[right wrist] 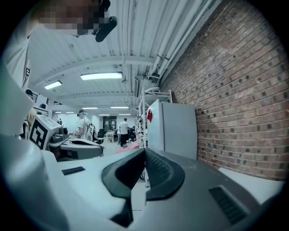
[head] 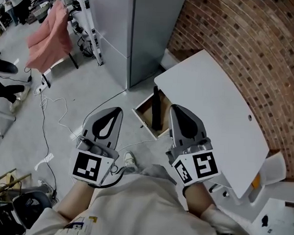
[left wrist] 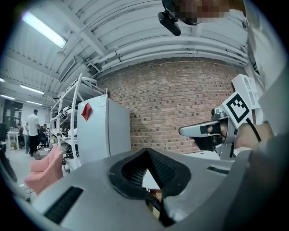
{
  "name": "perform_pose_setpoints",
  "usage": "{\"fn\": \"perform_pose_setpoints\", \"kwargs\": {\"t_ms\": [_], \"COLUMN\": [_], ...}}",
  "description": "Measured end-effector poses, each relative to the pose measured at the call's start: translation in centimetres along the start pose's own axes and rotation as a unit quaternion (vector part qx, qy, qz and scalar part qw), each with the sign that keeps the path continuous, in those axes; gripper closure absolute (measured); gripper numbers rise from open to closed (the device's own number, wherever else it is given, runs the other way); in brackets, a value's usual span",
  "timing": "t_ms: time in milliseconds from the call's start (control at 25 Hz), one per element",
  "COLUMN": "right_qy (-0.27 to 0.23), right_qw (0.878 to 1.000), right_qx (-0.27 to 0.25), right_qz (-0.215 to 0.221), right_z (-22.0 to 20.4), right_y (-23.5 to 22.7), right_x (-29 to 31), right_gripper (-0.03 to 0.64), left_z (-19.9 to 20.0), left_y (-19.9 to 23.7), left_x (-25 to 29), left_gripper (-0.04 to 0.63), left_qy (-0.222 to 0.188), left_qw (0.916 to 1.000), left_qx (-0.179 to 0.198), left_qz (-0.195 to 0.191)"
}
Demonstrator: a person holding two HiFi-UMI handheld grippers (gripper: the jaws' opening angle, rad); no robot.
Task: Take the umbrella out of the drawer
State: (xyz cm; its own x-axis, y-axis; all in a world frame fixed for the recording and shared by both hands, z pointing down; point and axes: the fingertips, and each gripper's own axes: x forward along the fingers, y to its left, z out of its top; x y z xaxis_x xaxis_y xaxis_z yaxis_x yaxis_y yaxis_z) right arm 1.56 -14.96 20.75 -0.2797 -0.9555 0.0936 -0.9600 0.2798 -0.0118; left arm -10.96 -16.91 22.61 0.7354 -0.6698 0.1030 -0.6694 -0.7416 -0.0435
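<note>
A black folded umbrella point(head: 157, 108) lies in the open wooden drawer point(head: 146, 120) under the white tabletop point(head: 211, 108). My left gripper point(head: 119, 110) hovers left of the drawer, jaws together with nothing between them; its tips meet in the left gripper view point(left wrist: 146, 150). Just right of the umbrella, above the table's near edge, my right gripper point(head: 173, 107) is shut and empty, its tips touching in the right gripper view point(right wrist: 145, 150). Both point level, away from me. Each shows in the other's view: the right gripper point(left wrist: 198, 131) and the left gripper point(right wrist: 81, 146).
A brick wall point(head: 259, 42) runs behind the table. A tall grey cabinet point(head: 134, 30) stands beyond the drawer. A pink chair point(head: 50, 36) and loose cables point(head: 51, 109) are on the floor at left. People point(right wrist: 123, 131) stand far off in the room.
</note>
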Motion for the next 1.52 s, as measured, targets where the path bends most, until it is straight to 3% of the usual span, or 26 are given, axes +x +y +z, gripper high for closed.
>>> {"fn": "perform_pose_setpoints", "kwargs": {"t_ms": [160,320,640,1080,1520], "right_qy": [0.012,0.023,0.043,0.072,0.12], "right_qw": [1.0,1.0,0.999,0.997,0.99], "right_qx": [0.002,0.006,0.027,0.016,0.064], "right_qz": [0.0,-0.011,-0.007,-0.004,-0.028], "right_z": [-0.6,-1.6,-4.0,-7.6,-16.7], "right_y": [-0.4,-2.1,-5.5,-8.5,-11.4], "right_x": [0.8,0.9,1.7,4.6,10.4], "right_gripper": [0.609,0.609,0.609,0.609,0.607], "left_z": [-0.4,-1.1,-1.9,-5.3,-10.2], "left_y": [0.8,1.4,-0.1,-0.2,0.5], "left_x": [1.1,1.7,5.0,9.1,15.4], "left_gripper": [0.588,0.588,0.588,0.588,0.588], "left_qy": [-0.001,0.009,0.023,0.048,0.067], "left_qw": [0.9999,0.9997,0.9994,0.9984,0.9976], "left_qx": [-0.01,-0.012,-0.019,-0.023,-0.019], "left_qz": [-0.005,0.021,0.02,0.019,0.003]}}
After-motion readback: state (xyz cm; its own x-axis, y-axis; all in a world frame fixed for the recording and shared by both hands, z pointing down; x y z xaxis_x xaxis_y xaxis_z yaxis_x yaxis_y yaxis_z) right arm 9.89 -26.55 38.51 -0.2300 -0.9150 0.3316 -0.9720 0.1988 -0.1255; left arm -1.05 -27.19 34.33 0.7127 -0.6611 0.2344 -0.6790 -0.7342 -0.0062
